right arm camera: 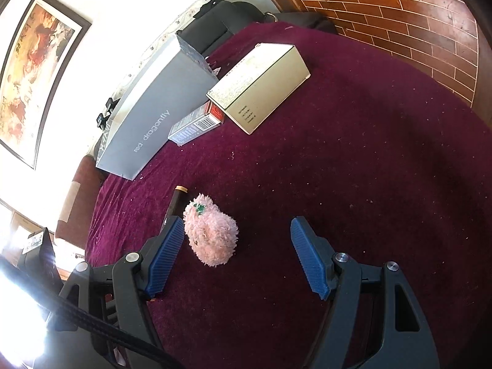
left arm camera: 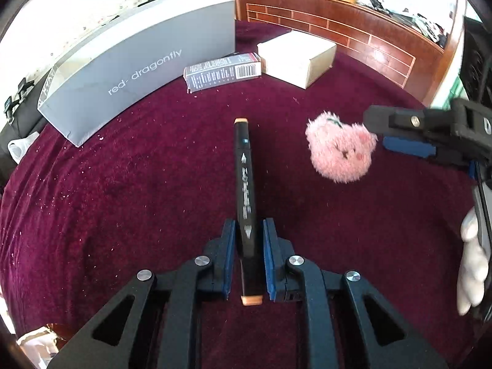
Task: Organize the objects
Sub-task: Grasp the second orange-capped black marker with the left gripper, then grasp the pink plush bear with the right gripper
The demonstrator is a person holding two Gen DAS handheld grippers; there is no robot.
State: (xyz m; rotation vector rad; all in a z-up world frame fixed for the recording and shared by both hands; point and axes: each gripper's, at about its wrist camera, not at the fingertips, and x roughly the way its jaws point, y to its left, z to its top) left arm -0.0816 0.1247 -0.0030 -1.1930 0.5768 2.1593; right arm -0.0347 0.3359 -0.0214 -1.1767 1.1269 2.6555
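Left wrist view only: marker (left arm camera: 246, 190), black squared barrel with tan caps at both ends, lying on the table (left arm camera: 123, 215) and pinched between the blue pads of the left gripper (left arm camera: 249, 230); a gloved hand (left arm camera: 472, 264) at the right edge of that view

Right wrist view only: framed picture (right arm camera: 33, 70) on the white wall; just the marker's far cap shows, behind the toy

Plush toy (right arm camera: 210, 230), pink, fluffy, rounded, green stitching on top, near the middle of the table, just beside the marker; it sits ahead of the right gripper (right arm camera: 238, 224), close to one finger, untouched, jaws spread

Three closed boxes toward the far edge of the table, contents not visible: large grey box (left arm camera: 135, 61) lettered "red-dragonfly"; small printed carton (left arm camera: 223, 72) with barcode; cream cardboard box (left arm camera: 296, 57)

Table covering: dark maroon cloth, velvety, flecked with light specks

Wood panelling (right arm camera: 399, 24), reddish, beyond the far edge
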